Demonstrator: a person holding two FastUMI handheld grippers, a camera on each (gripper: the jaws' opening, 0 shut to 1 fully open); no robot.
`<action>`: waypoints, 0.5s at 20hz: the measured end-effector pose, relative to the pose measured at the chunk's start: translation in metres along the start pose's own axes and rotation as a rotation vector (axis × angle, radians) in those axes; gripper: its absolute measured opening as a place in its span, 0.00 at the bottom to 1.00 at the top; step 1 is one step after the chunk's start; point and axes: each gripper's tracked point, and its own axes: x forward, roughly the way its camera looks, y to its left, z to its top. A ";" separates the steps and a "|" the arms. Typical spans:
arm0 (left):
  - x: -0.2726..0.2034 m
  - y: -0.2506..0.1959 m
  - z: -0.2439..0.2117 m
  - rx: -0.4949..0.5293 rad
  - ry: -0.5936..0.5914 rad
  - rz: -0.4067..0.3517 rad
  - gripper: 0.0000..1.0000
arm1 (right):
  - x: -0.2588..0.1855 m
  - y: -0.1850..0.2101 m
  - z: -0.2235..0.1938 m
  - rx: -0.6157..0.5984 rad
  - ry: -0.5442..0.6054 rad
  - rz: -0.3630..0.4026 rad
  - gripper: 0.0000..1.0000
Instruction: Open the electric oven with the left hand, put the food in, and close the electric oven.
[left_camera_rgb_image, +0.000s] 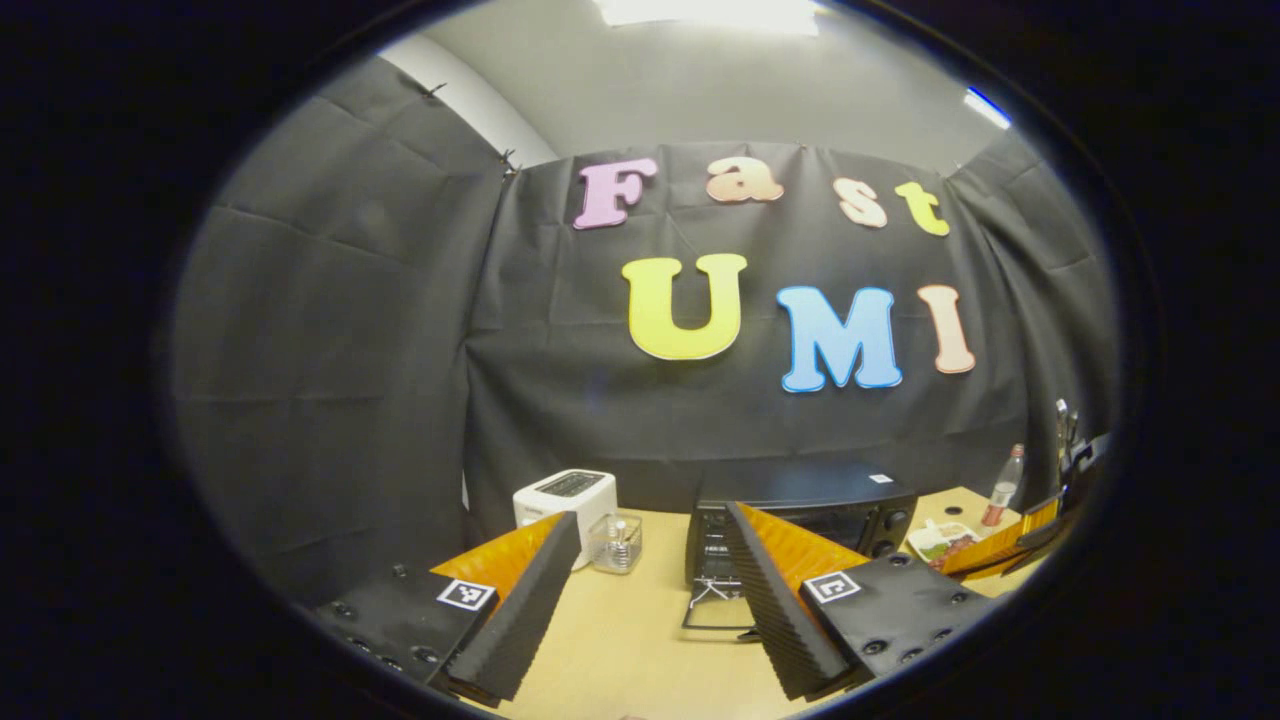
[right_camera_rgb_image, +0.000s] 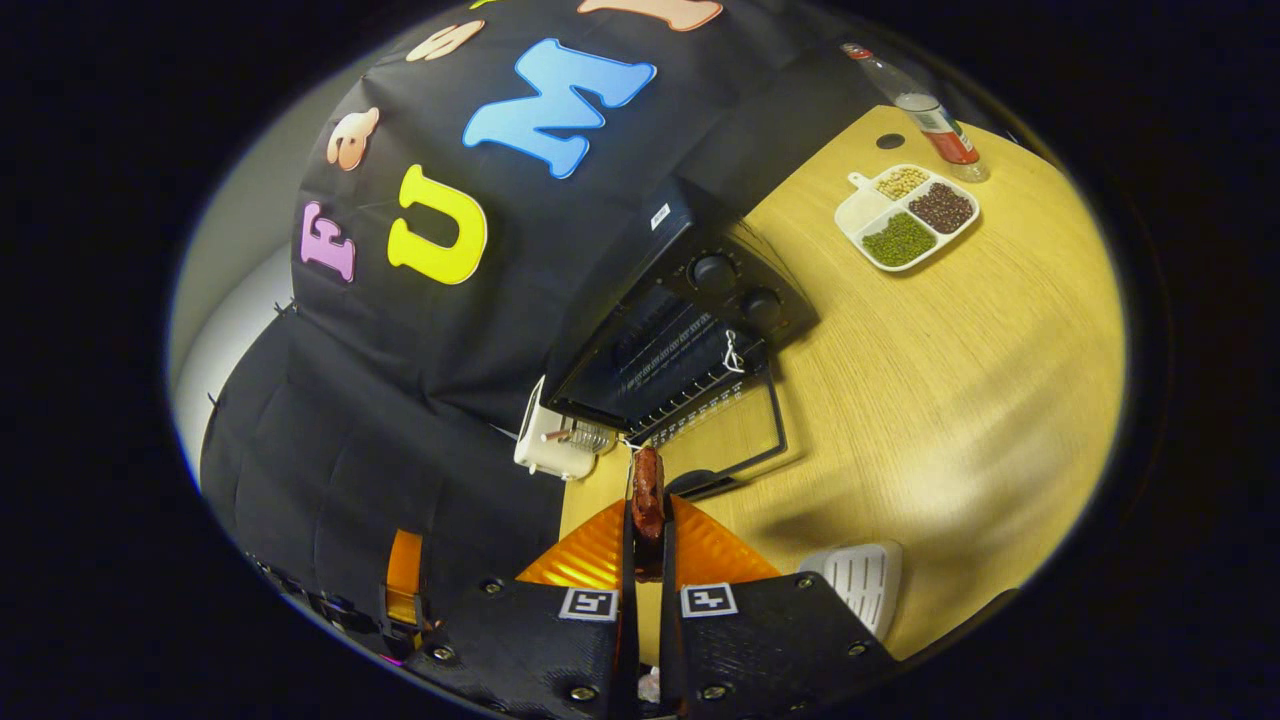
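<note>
Booth draped in black cloth, pale wood counter (right_camera_rgb_image: 950, 380) under warm light. On it: the black electric oven (left_camera_rgb_image: 800, 510), its glass door (right_camera_rgb_image: 730, 430) already dropped flat onto the counter, wire rack visible inside the dark cavity. Left gripper (left_camera_rgb_image: 650, 610) hangs back from the oven, fingers spread wide with nothing between them; the open door lies just ahead of its right finger, the oven body beyond. Judged: opening step done, and the gripper is held clear so the oven mouth stays free. Ahead and to the left of it, a white toaster (left_camera_rgb_image: 565, 500) with a small clear container (left_camera_rgb_image: 618, 543) just beside it. Right gripper (right_camera_rgb_image: 647, 540) is clamped on the food (right_camera_rgb_image: 648, 495), a dark reddish-brown piece, pinched between both fingers and sticking out past the tips, long axis pointing forward. It is carried well above the counter; the oven cavity lies straight ahead of the tips, the lowered door ahead and slightly right. Judged: piece held end-first so it can slide onto the rack without the fingers fouling the frame. Far ahead-right of this gripper, a white divided tray (right_camera_rgb_image: 905, 215) of beans and grains and a bottle (right_camera_rgb_image: 935, 120) beside it; close on the right, a white slotted plate (right_camera_rgb_image: 858, 580). Remaining: insert food, release, withdraw, lift door shut. Risk: food clipping the top edge.
</note>
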 end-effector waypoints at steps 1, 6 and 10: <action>0.003 0.005 -0.001 0.001 0.002 0.000 1.00 | 0.009 0.002 0.005 0.002 -0.018 0.003 0.08; 0.015 0.029 -0.009 0.037 0.014 0.003 1.00 | 0.056 0.010 0.028 -0.014 -0.110 -0.003 0.08; 0.018 0.046 -0.015 0.029 0.037 0.017 1.00 | 0.093 0.019 0.039 -0.030 -0.164 0.009 0.09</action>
